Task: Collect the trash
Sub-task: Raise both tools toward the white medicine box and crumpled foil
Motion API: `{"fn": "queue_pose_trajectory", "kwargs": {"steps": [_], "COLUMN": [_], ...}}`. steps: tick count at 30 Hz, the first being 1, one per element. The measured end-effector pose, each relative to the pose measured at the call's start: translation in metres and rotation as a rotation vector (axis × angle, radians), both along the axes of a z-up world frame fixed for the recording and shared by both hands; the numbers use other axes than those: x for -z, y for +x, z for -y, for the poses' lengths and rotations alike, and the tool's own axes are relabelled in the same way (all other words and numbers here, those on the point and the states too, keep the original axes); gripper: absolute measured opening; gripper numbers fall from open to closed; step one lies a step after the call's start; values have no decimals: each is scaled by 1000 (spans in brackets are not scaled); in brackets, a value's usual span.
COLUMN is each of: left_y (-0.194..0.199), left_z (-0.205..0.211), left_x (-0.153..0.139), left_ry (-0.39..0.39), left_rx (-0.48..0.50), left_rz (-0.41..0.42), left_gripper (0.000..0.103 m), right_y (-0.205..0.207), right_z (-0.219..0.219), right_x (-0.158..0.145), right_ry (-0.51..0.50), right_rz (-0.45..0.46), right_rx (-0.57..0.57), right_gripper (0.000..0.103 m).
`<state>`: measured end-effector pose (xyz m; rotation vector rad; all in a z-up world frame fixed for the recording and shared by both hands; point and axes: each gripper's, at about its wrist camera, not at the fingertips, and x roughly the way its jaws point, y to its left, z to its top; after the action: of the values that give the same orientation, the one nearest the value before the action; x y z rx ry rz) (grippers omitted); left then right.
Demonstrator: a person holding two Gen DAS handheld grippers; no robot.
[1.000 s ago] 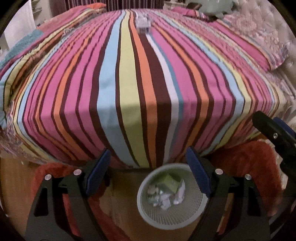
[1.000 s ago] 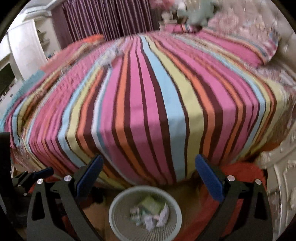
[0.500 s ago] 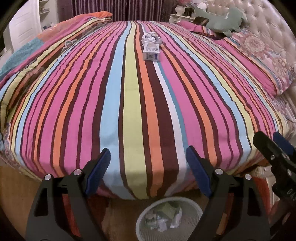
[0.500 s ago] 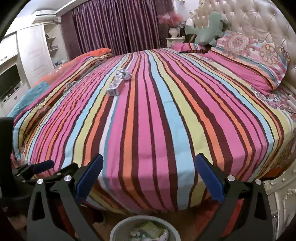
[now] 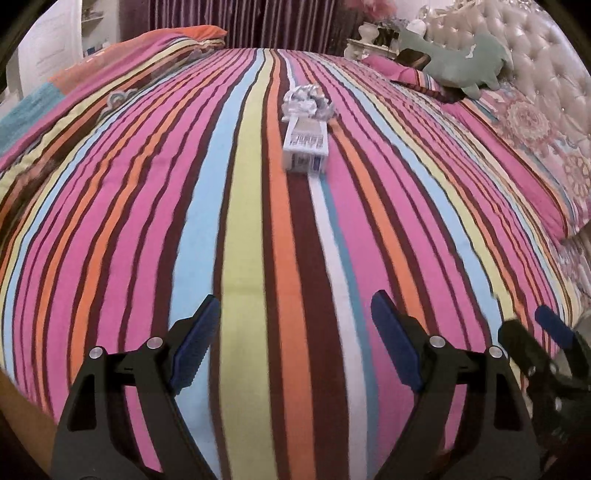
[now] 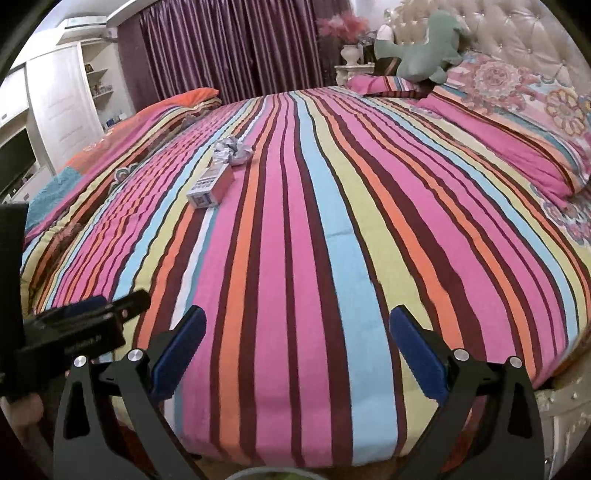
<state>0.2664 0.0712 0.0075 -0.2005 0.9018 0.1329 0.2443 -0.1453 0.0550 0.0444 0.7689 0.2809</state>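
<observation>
Across the whole frame spreads the striped bedspread (image 5: 258, 221), taut and flat over the bed, with patterned pillows (image 6: 517, 122) stacked against the tufted headboard (image 6: 517, 33) and a green plush toy (image 6: 417, 55) lounging on top of them, all well clear of the action. Nearest the cameras, both tools hang over the near edge of the bed, angled down at the cover. Left gripper (image 5: 295, 343): tongs spread wide, nothing between them, and its centre line runs almost straight at the rubbish, which looks like a deliberate line-up for a reach. Right gripper (image 6: 295, 354): tongs likewise apart and empty, off to the side of its partner, so my read is that it waits as the spare. Now the targets, far up the middle of the bed: a small white box (image 5: 306, 147) lying flat along the stripes, and touching its far end a crumpled paper wad (image 5: 306, 101). Both sit well beyond the tongs. At the very bottom of the right view peeks the rim of the waste basket (image 6: 266, 474), parked at the bed's foot, handy for drops.
</observation>
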Motion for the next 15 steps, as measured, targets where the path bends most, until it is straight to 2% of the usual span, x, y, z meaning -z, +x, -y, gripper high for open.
{"fn": "queue_pose_trajectory", "kwargs": {"steps": [9,15], "left_y": [81,118], "left_z": [-10,-21], "left_x": [8,18], "left_ry": [-4,-65], "left_rx": [12,-20], "left_rz": [3,-4], "left_gripper": [81,81], "right_y": [59,108], "right_z": [-7,-27], "right_x": [-4,-15], "right_ry": [44,37], "right_rz": [41,93], "right_rx": [-44,-118], "right_gripper": [95,95]}}
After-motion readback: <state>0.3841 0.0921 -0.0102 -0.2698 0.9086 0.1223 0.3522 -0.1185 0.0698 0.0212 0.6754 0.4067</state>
